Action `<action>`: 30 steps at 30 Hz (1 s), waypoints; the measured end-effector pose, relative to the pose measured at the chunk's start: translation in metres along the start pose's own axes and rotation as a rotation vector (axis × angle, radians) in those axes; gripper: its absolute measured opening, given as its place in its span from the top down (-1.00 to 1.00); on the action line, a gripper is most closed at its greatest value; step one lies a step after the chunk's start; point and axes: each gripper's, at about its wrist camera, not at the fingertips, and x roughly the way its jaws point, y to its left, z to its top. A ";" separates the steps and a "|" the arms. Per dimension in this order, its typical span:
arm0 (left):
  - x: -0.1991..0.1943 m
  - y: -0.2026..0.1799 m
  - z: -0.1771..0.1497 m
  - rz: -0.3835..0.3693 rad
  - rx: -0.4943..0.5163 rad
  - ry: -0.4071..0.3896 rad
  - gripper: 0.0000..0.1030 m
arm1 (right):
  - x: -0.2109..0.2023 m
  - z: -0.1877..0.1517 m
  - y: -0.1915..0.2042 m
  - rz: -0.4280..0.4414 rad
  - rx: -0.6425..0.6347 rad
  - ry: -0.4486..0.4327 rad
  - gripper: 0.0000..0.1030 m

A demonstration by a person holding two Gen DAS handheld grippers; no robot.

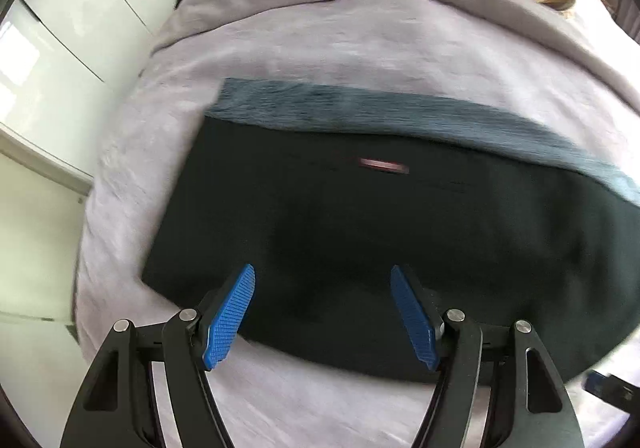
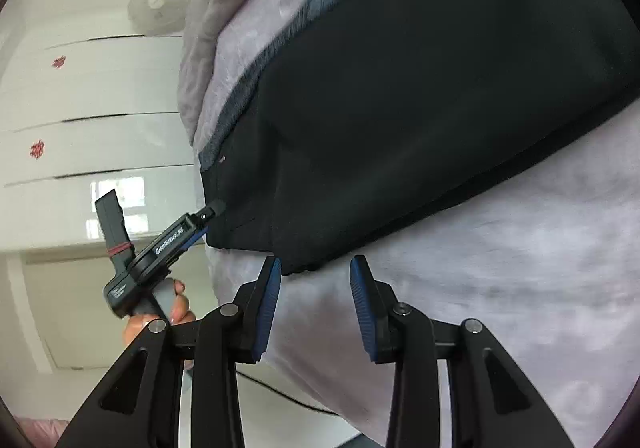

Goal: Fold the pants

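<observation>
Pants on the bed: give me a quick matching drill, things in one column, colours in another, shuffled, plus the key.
Things:
1. pants
2. blanket
3. pads of the left hand-held gripper
4. wardrobe doors

Colours:
A. white
B. black
C. blue
D. pale lilac-grey

Pairs: 1-B, 2-D, 3-C, 4-A

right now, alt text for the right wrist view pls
Dark pants lie flat on a pale lilac blanket, with the right gripper open and empty just off their near corner. To the left, a hand holds the left gripper at the pants' edge.
</observation>
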 end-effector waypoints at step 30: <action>-0.022 -0.028 -0.026 -0.211 0.172 -0.058 -0.68 | -0.060 -0.004 0.039 -0.430 -0.296 -0.102 0.27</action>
